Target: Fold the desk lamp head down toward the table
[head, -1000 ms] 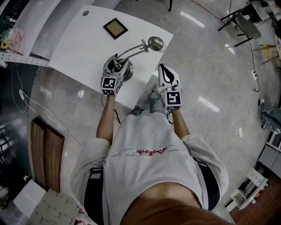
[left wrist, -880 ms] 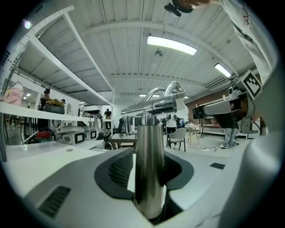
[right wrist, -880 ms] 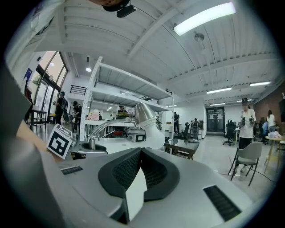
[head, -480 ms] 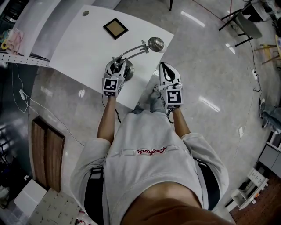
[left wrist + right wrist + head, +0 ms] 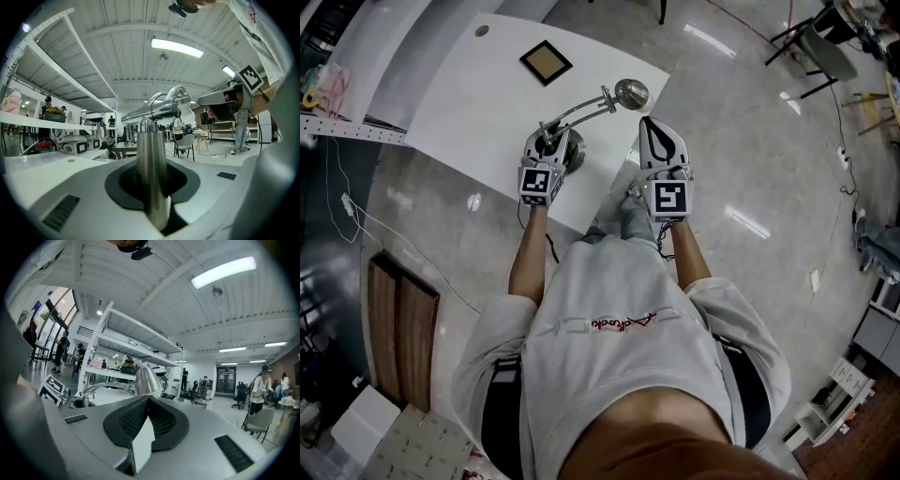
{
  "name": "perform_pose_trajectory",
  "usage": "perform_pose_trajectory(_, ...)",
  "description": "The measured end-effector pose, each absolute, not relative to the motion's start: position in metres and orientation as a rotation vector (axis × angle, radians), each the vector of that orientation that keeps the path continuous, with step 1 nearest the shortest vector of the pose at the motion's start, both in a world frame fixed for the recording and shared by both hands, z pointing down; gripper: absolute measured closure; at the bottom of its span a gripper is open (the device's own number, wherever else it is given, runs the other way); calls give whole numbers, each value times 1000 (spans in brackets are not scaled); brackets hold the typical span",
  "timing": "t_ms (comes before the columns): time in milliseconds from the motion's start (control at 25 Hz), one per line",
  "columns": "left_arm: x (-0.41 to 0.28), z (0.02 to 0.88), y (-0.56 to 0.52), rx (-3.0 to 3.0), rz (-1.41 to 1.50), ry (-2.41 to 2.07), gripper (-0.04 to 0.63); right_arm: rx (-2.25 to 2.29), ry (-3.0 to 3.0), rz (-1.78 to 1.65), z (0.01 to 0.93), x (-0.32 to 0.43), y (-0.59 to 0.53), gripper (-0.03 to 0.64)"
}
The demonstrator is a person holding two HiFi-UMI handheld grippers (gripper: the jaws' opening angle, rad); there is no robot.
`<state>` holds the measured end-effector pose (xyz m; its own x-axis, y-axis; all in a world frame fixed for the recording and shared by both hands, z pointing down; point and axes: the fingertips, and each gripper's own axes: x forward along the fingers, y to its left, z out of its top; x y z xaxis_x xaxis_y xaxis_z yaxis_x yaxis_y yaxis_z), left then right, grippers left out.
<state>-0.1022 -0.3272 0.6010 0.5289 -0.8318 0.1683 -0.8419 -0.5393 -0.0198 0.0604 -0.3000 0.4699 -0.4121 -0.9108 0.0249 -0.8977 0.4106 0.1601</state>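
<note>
A chrome desk lamp stands on the white table (image 5: 459, 94): round base, short upright post (image 5: 152, 168), slanting arm (image 5: 577, 111) and dome head (image 5: 632, 93). My left gripper (image 5: 547, 142) has just been closing, and its pads now press on the post (image 5: 547, 133) just above the base. The lamp arm (image 5: 154, 110) runs away from it to the upper right. My right gripper (image 5: 651, 126) is shut with nothing in it and hangs just right of the head, by the table's edge. In the right gripper view the head (image 5: 147, 379) sits close beyond the shut fingertips (image 5: 143, 439).
A brown square frame (image 5: 547, 61) lies further back on the table, and a round cable hole (image 5: 482, 29) sits near the far corner. Shiny floor lies right of the table, with a chair (image 5: 825, 47) far off. White shelving (image 5: 136, 341) stands behind the lamp.
The left gripper's jaws have closed in on the lamp post. The right gripper has moved up and forward, nearer the lamp head. The lamp has not shifted.
</note>
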Motion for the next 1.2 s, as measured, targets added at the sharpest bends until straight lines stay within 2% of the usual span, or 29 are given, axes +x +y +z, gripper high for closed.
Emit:
perform_pose_trajectory(160,-103,601,-327,2695,233,-1476,495,1515,-2418,-323,469,51,-303,611)
perform_pose_trajectory(200,-103,600,-327,2695,233,-1476,495,1476,-2362,-375,473,49,-303,593)
perform_pose_trajectory(280,-103,601,-327,2696,237,-1473,495,1415,-2266,-466,477,44,-303,444)
perform_pose_trajectory(480,-101,603,-326,2698,244,-1463,494,1348,-2146,-567,480,36,-303,355)
perform_pose_trajectory(600,-102,601,-327,2701,241,-1461,494,1350,-2151,-560,478,34,-309,240)
perform_pose_trajectory(680,-103,601,-328,2702,238,-1461,494,1343,-2160,-552,476,32,-317,188)
perform_pose_trajectory(880,-101,602,-326,2704,238,-1457,494,1271,-2104,-552,482,32,-341,149)
perform_pose_trajectory(1160,-100,601,-327,2704,236,-1457,492,1228,-2087,-585,478,23,-362,155)
perform_pose_trajectory(1200,-100,602,-327,2703,238,-1457,492,1224,-2074,-597,478,22,-364,174)
